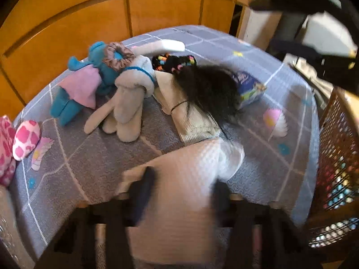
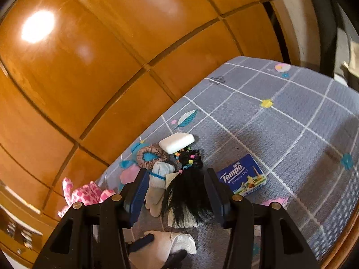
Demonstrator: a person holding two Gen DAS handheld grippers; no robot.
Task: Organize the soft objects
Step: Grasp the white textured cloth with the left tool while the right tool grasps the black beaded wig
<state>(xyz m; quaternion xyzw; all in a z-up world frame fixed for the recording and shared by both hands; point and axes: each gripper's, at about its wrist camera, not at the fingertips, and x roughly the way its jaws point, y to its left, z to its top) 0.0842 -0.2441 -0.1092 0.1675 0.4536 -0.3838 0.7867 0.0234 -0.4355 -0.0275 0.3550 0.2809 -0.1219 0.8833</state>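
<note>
My left gripper [image 1: 179, 190] is shut on a white waffle cloth [image 1: 179, 168], held over the near edge of the grey checked mat [image 1: 101, 157]; it also shows low in the right wrist view [image 2: 161, 244]. My right gripper [image 2: 176, 192] is open, hovering above a black wig [image 2: 188, 190] that lies on a folded beige towel [image 1: 190, 116]. Beside it lie a grey plush rabbit [image 1: 130, 103], a blue plush in a pink dress [image 1: 78, 87], a brown scrunchie [image 2: 150, 157], a white sponge [image 2: 177, 142] and black hair ties with coloured beads [image 2: 190, 157].
A blue Tempo tissue pack [image 2: 243, 177] lies right of the wig. A pink spotted plush [image 1: 24, 139] sits at the mat's left edge. A wooden panelled wall [image 2: 89, 67] stands behind. A brown mesh basket [image 1: 336, 145] stands at the right.
</note>
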